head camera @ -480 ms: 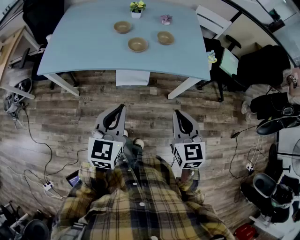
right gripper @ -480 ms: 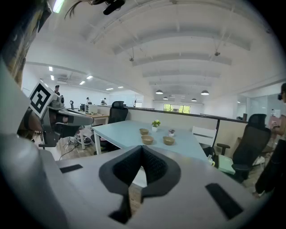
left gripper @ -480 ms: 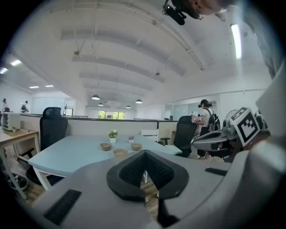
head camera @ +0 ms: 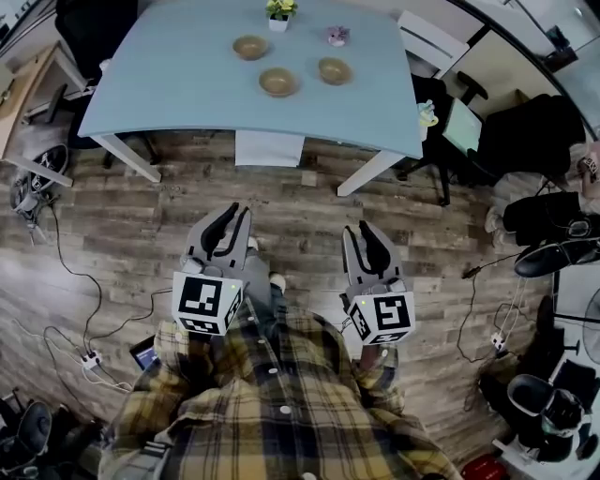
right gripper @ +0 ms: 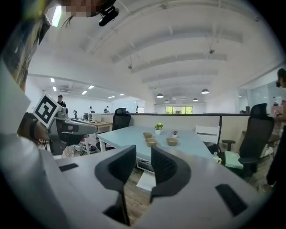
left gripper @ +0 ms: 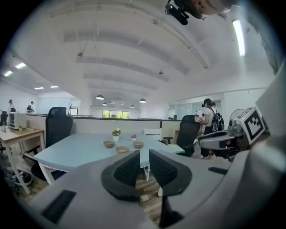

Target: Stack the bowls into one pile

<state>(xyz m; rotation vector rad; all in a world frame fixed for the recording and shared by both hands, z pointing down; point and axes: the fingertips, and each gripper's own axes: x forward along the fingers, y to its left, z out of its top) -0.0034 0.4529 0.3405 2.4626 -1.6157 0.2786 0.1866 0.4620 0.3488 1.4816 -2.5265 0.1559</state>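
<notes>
I read no words, numbers or brands anywhere (left marker cube, right marker cube, near six o'clock: square patterns only).

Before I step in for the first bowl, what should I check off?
1. Bowls unstacked and apart: far bowl, near bowl, right bowl: ok.
2. Left gripper empty, jaws slightly apart: ok.
3. Right gripper empty, jaws slightly apart: ok.
4. Bowls within reach: not ok; the table stands well ahead across the floor.
5. Plant pot and pink ornament behind the bowls, not touching them: ok.
</notes>
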